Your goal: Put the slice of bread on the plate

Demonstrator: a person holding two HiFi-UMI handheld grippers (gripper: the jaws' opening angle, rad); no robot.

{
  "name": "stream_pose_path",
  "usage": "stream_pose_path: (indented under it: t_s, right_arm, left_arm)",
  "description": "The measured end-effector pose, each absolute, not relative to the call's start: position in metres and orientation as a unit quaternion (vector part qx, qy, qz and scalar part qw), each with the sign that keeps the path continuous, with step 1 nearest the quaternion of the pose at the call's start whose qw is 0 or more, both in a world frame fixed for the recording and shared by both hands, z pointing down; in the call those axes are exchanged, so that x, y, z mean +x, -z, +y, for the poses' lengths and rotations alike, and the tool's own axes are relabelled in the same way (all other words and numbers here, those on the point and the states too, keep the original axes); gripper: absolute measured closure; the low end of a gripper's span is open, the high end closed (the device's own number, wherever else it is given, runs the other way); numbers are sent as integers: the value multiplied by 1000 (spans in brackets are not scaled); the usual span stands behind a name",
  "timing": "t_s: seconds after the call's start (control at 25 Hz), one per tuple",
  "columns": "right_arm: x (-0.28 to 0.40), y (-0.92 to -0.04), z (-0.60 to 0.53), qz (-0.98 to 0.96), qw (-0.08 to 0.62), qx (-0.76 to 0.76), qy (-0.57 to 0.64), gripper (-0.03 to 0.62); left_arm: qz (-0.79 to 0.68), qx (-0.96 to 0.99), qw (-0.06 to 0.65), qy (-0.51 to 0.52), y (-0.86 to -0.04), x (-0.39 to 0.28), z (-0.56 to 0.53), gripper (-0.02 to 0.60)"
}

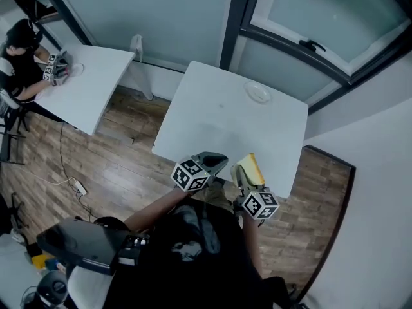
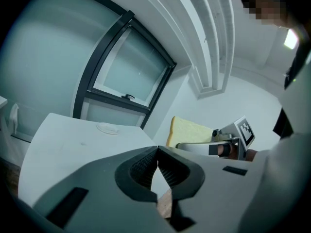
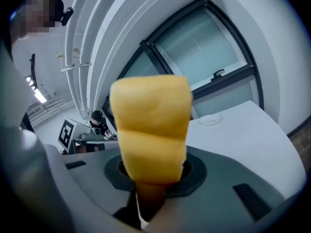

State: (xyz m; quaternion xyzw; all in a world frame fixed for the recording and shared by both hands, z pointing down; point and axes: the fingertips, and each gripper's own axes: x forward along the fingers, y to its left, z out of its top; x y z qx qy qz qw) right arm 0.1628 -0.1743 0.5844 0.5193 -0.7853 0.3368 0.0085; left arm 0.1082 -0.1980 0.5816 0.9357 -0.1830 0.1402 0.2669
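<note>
I find the right tongs clamped on the slice of bread, upright at the near edge of the desk, plate well apart at the far corner, left tongs closed and empty; gripped low, the soft slice could flop or tear loose.

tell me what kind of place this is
Likely an office-like workroom used for recording tasks: a plain white table, dark-framed frosted windows, and a second person seated at another table.
</note>
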Motion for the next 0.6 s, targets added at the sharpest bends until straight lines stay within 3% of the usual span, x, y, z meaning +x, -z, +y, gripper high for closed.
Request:
stream_pose_path:
  t_s: [0.28,0.6]
  right_arm:
    - [216,-597,-240,-813,58,483,-320,499]
    - [255,-629,-308,-802,117,489,-321,499]
  left_arm:
    - [-204,925,280,-155,-598,159,-252,577]
    - [-235,912,299,-155,-619,166,-319,577]
